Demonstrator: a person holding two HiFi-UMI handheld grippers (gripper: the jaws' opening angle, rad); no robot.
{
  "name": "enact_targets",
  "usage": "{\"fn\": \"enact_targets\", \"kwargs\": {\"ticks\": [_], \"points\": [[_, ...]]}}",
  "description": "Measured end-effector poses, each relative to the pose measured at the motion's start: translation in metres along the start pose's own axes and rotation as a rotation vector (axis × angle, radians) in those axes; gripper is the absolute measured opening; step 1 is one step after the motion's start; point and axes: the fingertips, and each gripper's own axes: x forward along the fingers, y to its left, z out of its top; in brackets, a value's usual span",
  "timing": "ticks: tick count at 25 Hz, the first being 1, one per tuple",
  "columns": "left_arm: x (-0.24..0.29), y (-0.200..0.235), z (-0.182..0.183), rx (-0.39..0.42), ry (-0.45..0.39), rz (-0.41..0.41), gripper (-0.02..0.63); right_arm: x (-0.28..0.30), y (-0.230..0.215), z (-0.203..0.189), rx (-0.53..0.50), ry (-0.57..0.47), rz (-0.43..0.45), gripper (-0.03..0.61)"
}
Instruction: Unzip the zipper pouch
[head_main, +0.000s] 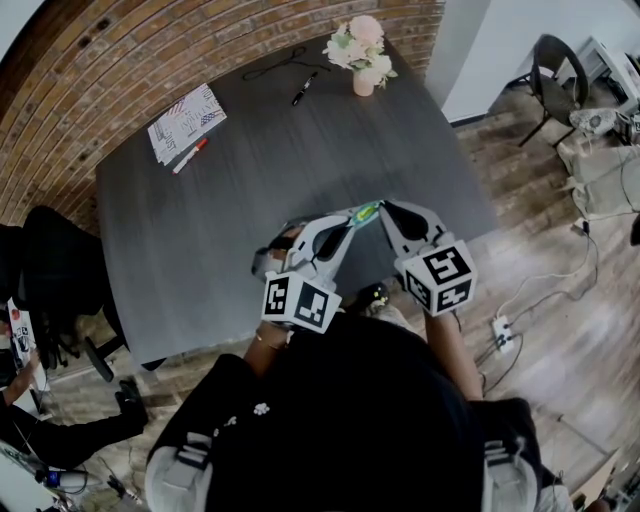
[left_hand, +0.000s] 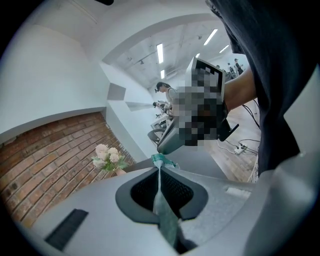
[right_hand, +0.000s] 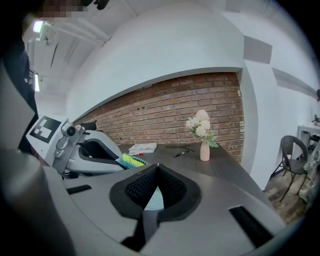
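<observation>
The zipper pouch (head_main: 365, 212), teal with yellow and green, hangs in the air over the near edge of the dark table (head_main: 250, 170), between my two grippers. My left gripper (head_main: 352, 222) is shut on a teal strip of the pouch (left_hand: 161, 192), which runs between its pads and out past the tips. My right gripper (head_main: 386, 208) is shut on pale teal pouch fabric (right_hand: 152, 197). In the right gripper view the pouch's yellow-green end (right_hand: 131, 161) sticks out beside the left gripper (right_hand: 95, 152). The two sets of jaws point at each other, close together.
A vase of flowers (head_main: 362, 58) stands at the table's far edge, with a black pen (head_main: 304, 89) and a cable (head_main: 275, 65) near it. Papers (head_main: 186, 122) and a red marker (head_main: 190, 156) lie far left. A chair (head_main: 60, 270) stands left, and a power strip (head_main: 502, 330) lies on the floor to the right.
</observation>
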Motion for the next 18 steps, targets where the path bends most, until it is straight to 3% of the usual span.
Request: {"fn": "enact_targets", "kwargs": {"ticks": [18], "points": [[-0.006,-0.001,0.004,-0.063,-0.044,-0.010,0.007,-0.006,-0.011,-0.006,-0.013,0.024,-0.037,0.002]]}}
